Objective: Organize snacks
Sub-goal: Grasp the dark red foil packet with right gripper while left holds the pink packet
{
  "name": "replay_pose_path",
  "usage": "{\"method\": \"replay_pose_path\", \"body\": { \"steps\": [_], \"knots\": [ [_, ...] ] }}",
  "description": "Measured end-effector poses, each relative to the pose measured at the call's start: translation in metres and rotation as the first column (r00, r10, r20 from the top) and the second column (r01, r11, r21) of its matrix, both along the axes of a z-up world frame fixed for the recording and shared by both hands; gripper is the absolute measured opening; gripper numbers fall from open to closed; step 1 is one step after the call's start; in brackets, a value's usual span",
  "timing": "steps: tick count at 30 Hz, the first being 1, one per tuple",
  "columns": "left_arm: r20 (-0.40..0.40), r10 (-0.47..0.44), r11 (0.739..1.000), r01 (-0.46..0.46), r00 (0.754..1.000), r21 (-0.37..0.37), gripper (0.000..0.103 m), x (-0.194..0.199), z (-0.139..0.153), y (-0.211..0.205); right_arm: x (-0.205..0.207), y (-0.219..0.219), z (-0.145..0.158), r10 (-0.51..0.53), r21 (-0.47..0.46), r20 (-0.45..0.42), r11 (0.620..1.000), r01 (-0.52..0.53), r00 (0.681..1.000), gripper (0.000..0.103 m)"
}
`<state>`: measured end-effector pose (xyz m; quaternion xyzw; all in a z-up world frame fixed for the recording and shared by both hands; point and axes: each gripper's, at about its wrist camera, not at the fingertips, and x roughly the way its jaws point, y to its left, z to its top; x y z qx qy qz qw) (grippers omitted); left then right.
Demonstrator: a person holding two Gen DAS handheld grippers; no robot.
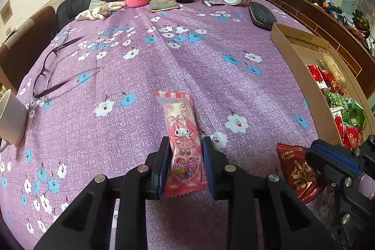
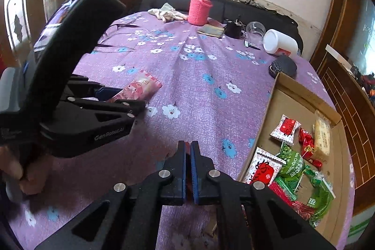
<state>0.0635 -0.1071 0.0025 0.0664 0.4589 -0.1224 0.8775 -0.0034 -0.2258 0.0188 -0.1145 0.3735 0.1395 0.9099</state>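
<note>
**Mia:** What is the biggest thing here?

**Ben:** The surface (image 1: 187, 57). It has a purple cloth with white and blue flowers on it. Next biggest is the flat brown cardboard box (image 2: 293, 95) on its right side. Lots of red, white and green snack packs already lie inside it.

**Mia:** And the grabbers?

**Ben:** The left hand-held gripper (image 1: 185, 144) has its two blue pads squeezed on the sides of a long pink candy pack with a bunny girl picture (image 1: 181, 132). The pack sticks out past the pads, and its far end looks to be on the cloth.

**Mia:** And the other one?

**Ben:** The right hand-held gripper (image 2: 188, 149) has its pads pressed together. They pinch the edge of a small dark red shiny snack bag (image 1: 296, 173), which lies on the cloth just beside the box.

**Mia:** How do you do this part well?

**Ben:** I think you keep both squeezes snug but gentle, so nothing gets crushed. Lift each pack up over the box wall. Let go over a bare spot, low down, so it does not bounce out.
</note>
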Motion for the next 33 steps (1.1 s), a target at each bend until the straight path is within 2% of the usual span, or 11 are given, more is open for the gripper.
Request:
{"method": "replay_pose_path", "body": {
  "steps": [3,5,7,9,12,16,19,24,27,28,33],
  "knots": [
    [-0.005,0.001,1.0,-0.002,1.0,-0.01,0.026,0.001,0.0,0.001,0.0,-0.004,0.003,0.01,0.06,-0.007,0.998,-0.01,1.0,0.005],
    [-0.005,0.002,1.0,-0.002,1.0,-0.008,0.026,0.001,0.001,0.001,0.003,-0.01,0.005,-0.004,0.107,-0.039,0.994,0.008,0.999,0.009],
    [-0.004,0.001,1.0,-0.001,1.0,-0.007,0.026,0.001,0.001,0.002,0.007,-0.019,0.007,-0.04,0.17,-0.081,0.984,0.053,0.996,0.035],
    [-0.009,0.0,1.0,0.0,1.0,-0.012,0.026,0.002,0.001,0.002,0.007,-0.027,0.013,-0.052,0.244,-0.108,0.967,0.077,0.993,0.042],
    [-0.014,0.001,1.0,-0.001,1.0,-0.019,0.026,0.002,0.001,0.002,0.003,-0.028,0.019,-0.052,0.297,-0.146,0.95,0.094,0.988,0.042],
    [-0.021,0.0,1.0,0.0,1.0,-0.026,0.026,0.002,0.001,0.004,0.004,-0.023,0.012,-0.092,0.261,-0.232,0.953,0.153,0.968,0.042],
    [-0.032,0.004,0.999,-0.005,0.999,-0.045,0.026,0.004,0.002,0.007,0.006,-0.017,0.005,-0.126,0.199,-0.274,0.962,0.184,0.954,0.042],
    [-0.032,0.005,0.999,-0.007,0.999,-0.045,0.026,0.003,0.002,0.008,0.019,-0.005,-0.009,-0.17,0.104,-0.289,0.973,0.207,0.942,0.042],
    [-0.027,0.007,0.999,-0.008,1.0,-0.041,0.026,0.002,0.002,0.007,0.023,0.008,-0.016,-0.174,0.03,-0.268,0.982,0.189,0.948,0.04],
    [-0.025,0.007,0.999,-0.008,1.0,-0.039,0.026,0.002,0.002,0.007,0.024,0.009,-0.016,-0.168,0.035,-0.256,0.982,0.183,0.952,0.037],
    [-0.018,0.008,0.999,-0.009,1.0,-0.038,0.025,0.002,0.002,0.005,0.037,0.001,-0.009,-0.175,0.064,-0.229,0.979,0.195,0.958,0.035]
  ]
}}
